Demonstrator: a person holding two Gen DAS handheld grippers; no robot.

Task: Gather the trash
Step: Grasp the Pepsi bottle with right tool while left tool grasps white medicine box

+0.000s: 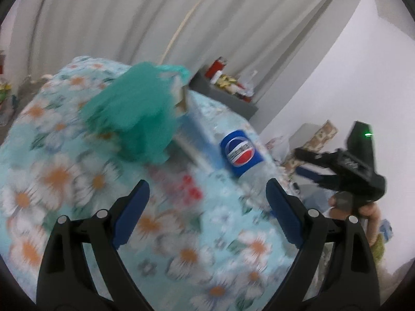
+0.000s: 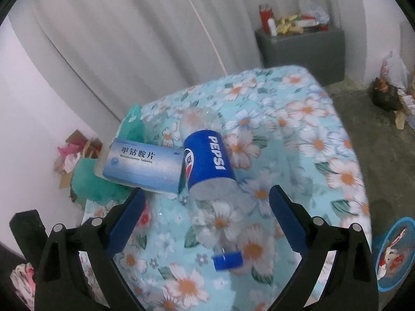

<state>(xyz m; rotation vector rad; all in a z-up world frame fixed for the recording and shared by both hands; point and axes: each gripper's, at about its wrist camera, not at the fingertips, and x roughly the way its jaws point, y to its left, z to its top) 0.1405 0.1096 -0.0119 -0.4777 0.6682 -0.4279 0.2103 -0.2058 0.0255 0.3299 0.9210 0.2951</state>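
The right wrist view shows what the other blurs: a clear crushed plastic bottle with a blue Pepsi label [image 2: 207, 160] lying on its side on the tabletop under a light-blue floral cloth [image 2: 306, 134], its blue cap [image 2: 228, 260] pointing toward the camera, and a blue-and-white cardboard tablet box [image 2: 142, 167] touching the label's left edge. Only there do a blue plastic basket [image 2: 394, 254] on the floor at right and a grey cabinet [image 2: 303, 49] by the curtain show clearly. The left wrist view, smeared by motion, shows the crumpled green plastic bag [image 1: 129, 114] on the cloth behind the box, which the other view catches only partly. The right tool [image 2: 207, 207] stands wide open, its fingers on either side of the bottle's clear body without touching it. The left tool [image 1: 207, 202] is also wide open and empty above the cloth, near the bottle. At its right edge a hand [image 1: 363, 211] grips the other tool.
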